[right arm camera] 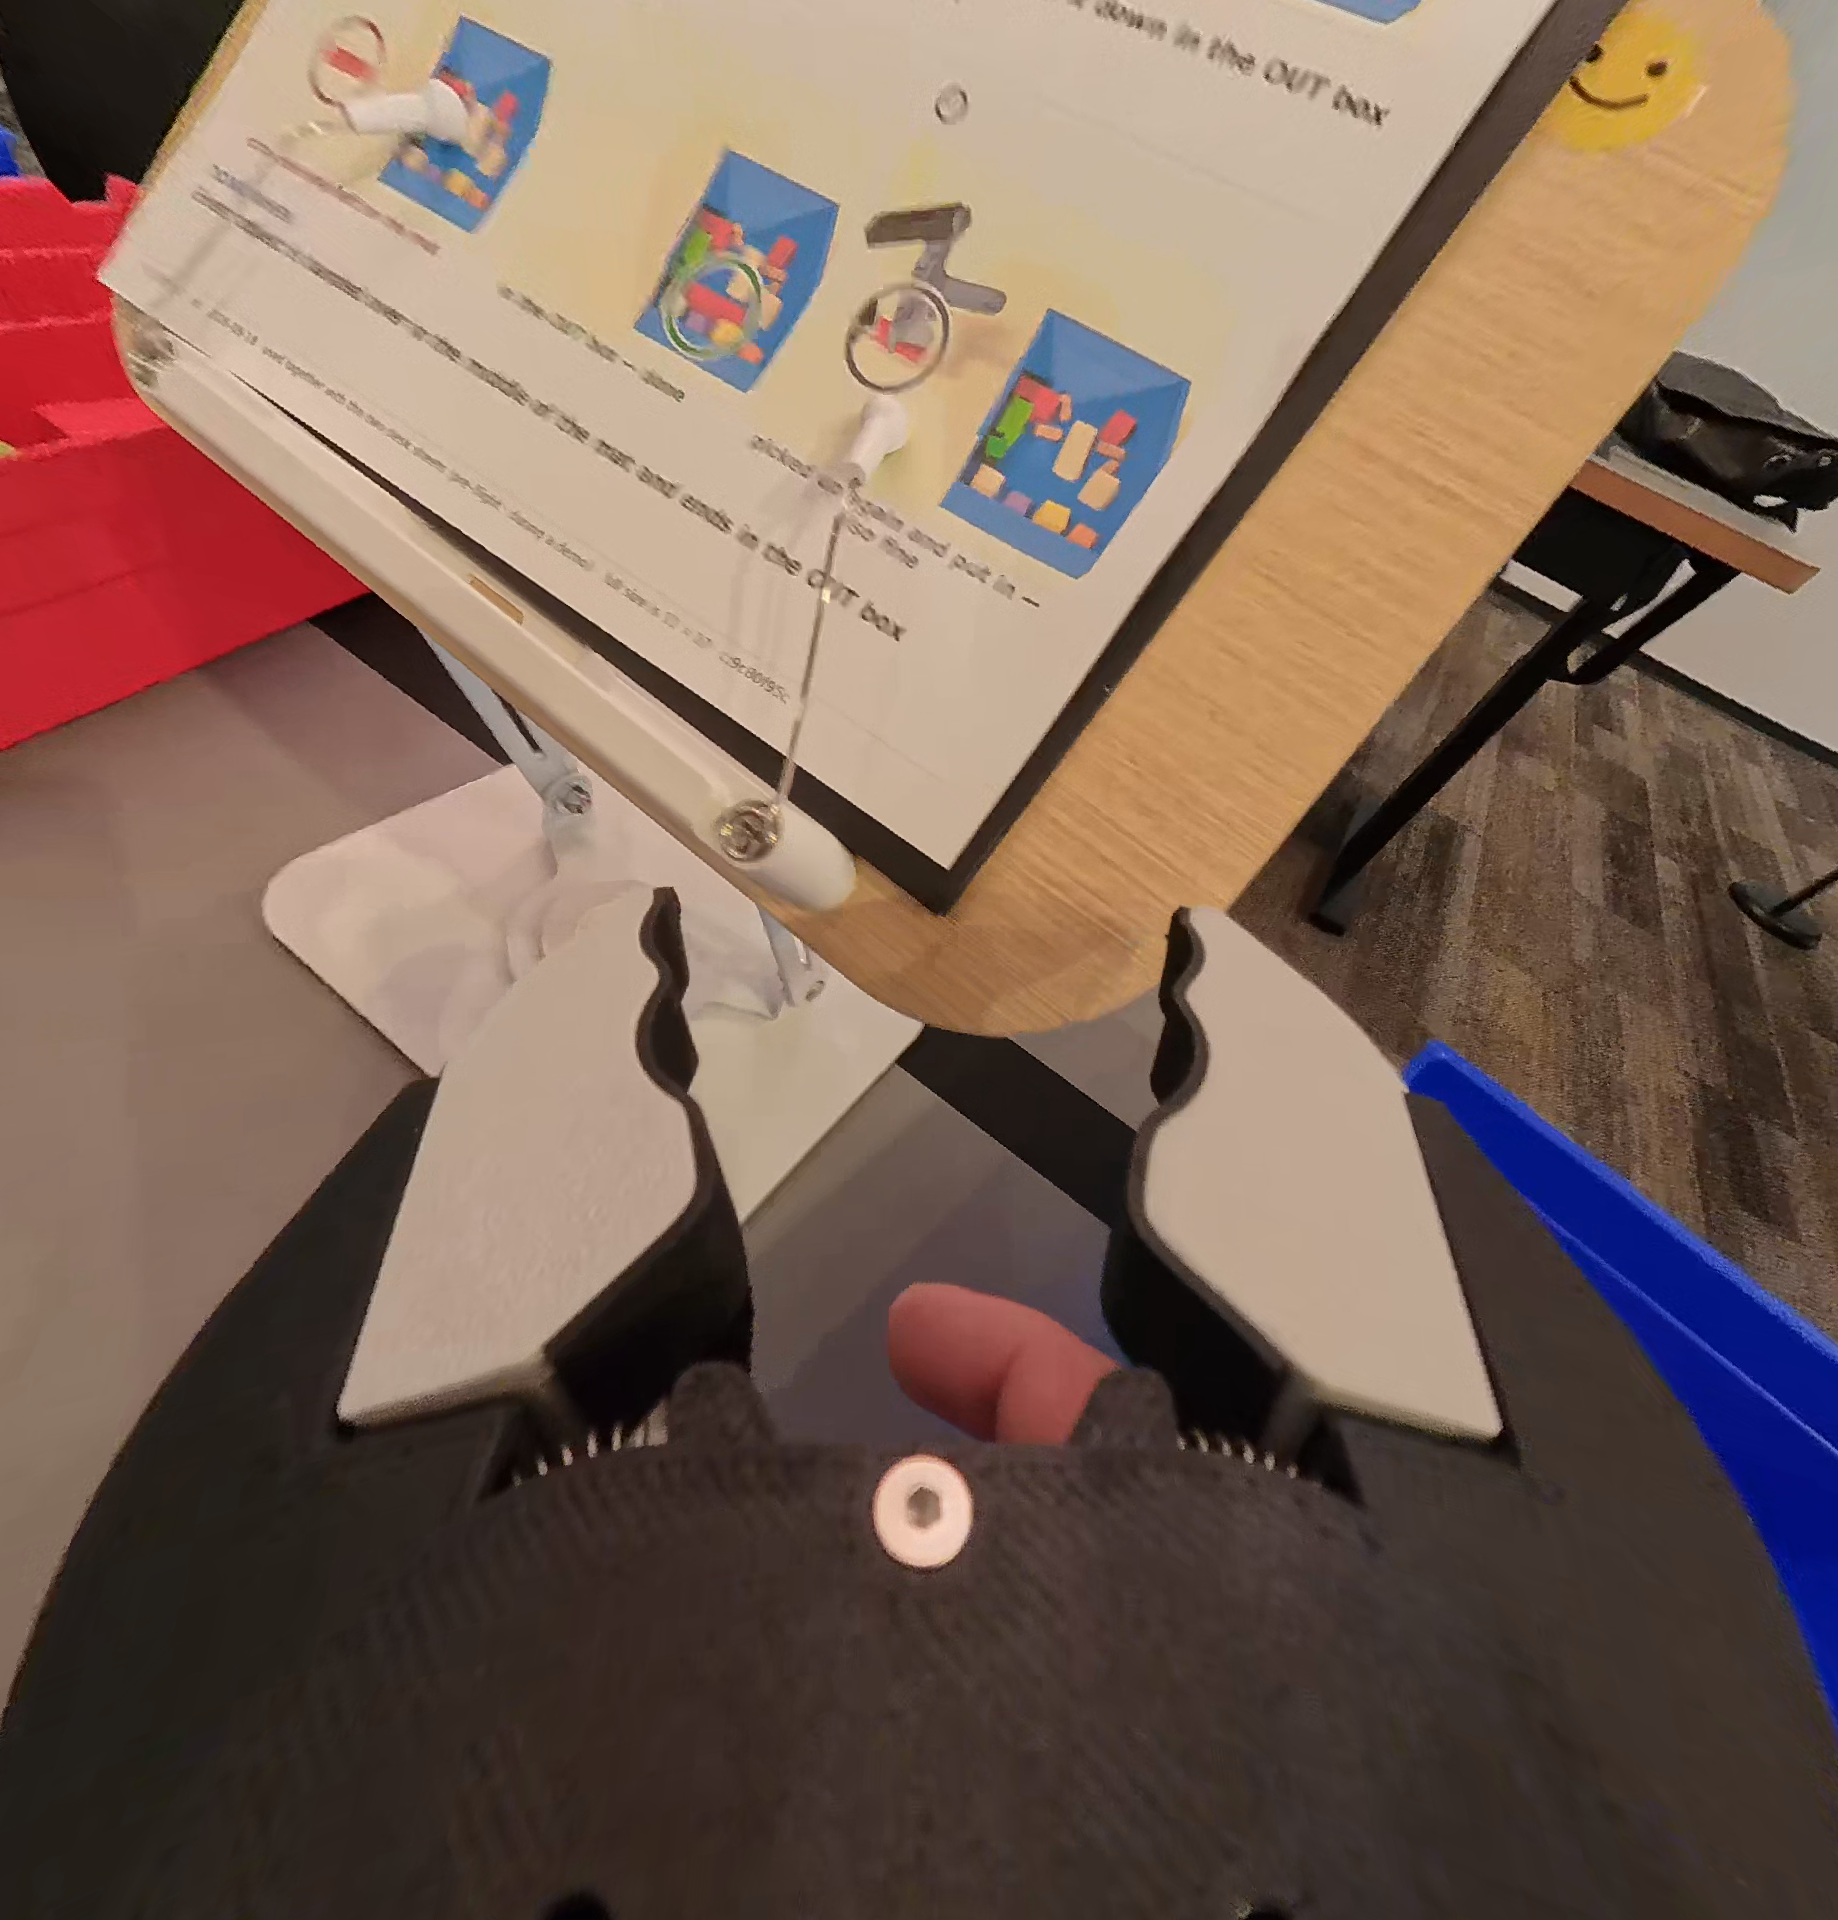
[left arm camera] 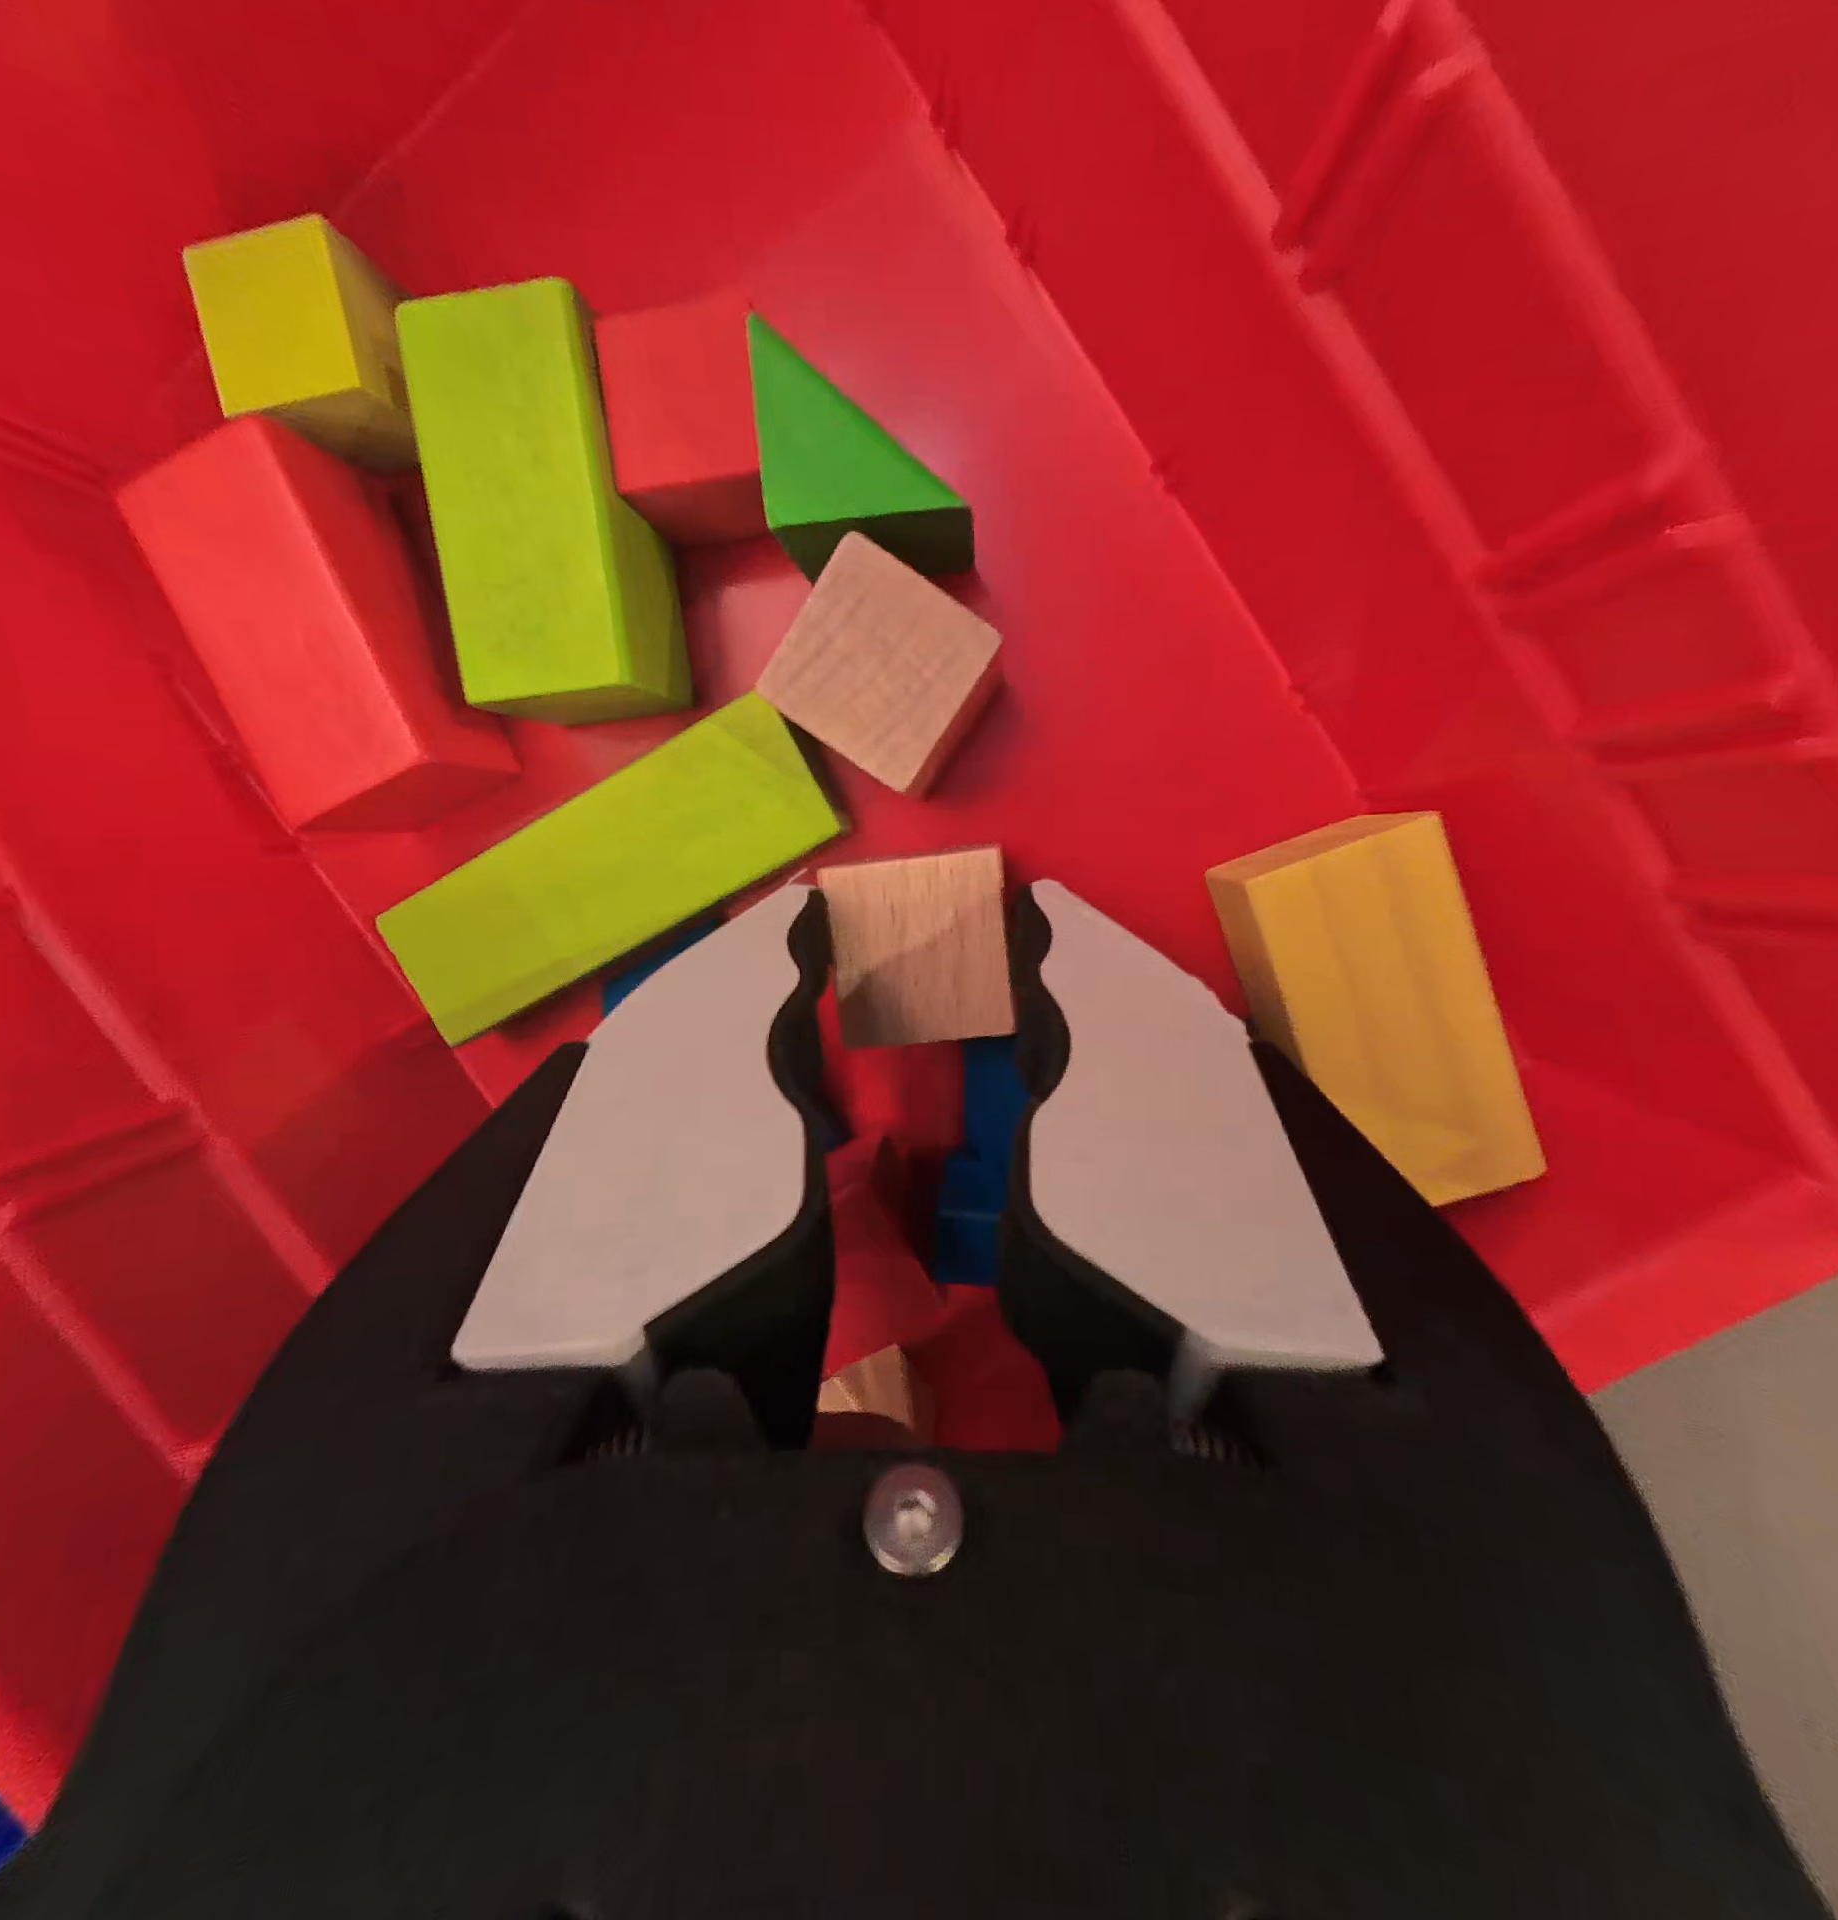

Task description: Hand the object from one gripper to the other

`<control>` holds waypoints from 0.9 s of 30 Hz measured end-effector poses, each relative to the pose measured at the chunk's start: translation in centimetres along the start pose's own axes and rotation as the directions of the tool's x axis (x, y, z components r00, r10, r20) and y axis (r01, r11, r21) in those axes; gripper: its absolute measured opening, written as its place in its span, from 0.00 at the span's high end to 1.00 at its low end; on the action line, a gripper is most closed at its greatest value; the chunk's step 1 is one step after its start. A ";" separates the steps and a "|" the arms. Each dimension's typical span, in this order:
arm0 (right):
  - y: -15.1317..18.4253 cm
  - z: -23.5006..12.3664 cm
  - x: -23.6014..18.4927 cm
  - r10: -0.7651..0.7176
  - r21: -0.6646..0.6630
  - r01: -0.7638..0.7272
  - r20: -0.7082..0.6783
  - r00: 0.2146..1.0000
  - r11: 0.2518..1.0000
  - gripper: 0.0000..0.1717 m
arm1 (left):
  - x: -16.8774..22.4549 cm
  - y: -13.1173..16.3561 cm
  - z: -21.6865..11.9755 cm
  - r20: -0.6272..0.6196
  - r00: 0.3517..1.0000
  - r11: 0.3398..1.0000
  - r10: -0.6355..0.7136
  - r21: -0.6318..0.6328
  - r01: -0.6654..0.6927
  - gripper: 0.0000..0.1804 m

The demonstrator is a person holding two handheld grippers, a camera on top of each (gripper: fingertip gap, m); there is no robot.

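left gripper holds a wood cube

the left gripper (left arm camera: 920, 951) is closed on a plain wood cube (left arm camera: 920, 951) above the red bin (left arm camera: 1258, 312), both pads pressing its sides. the right gripper (right arm camera: 920, 997) is wide open and holds nothing, over the grey table (right arm camera: 115, 987).

A grey table top (right arm camera: 115, 1039) fills the lower left of the right wrist view. On it stands a white stand base (right arm camera: 406, 894) that carries a tilted wooden board (right arm camera: 1414, 520) with a printed sheet (right arm camera: 894, 312). A yellow smiley sticker (right arm camera: 1627, 78) sits on the upper corner of the board. Behind it, the floor (right arm camera: 1621, 831) has wood-look planks in brown and grey. A second table (right arm camera: 1704, 540) with black legs stands near a pale wall (right arm camera: 1808, 208), and a dark bag (right arm camera: 1746, 426) lies on it.
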State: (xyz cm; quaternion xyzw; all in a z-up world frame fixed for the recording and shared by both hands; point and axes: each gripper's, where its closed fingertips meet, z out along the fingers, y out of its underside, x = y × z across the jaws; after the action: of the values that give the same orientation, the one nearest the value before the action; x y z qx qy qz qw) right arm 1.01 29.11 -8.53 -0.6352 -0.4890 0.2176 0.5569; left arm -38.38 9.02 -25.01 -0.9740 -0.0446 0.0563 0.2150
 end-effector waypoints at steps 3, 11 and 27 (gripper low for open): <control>-2.0 -0.7 -1.7 0.035 0.054 -0.040 0.098 0.995 0.998 0.51 | 0.7 -2.4 -2.8 -0.037 0.999 0.987 0.036 0.158 -0.030 0.81; -8.4 -4.1 -15.3 0.300 -0.075 -0.435 0.826 0.477 0.897 0.57 | 16.0 -9.5 -21.8 0.164 0.755 0.323 0.635 0.831 -0.453 0.81; -13.1 -9.0 -21.9 0.182 -0.261 -0.598 0.965 -0.189 0.758 0.78 | 31.0 -6.4 -28.2 0.345 0.464 -0.114 0.816 0.883 -0.456 0.82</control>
State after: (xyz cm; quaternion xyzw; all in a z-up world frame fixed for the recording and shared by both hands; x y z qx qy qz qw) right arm -5.89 4.48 0.23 -0.3121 -0.4623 0.8296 0.0260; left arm -4.46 6.61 0.30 -0.5395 0.5165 0.0111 0.6649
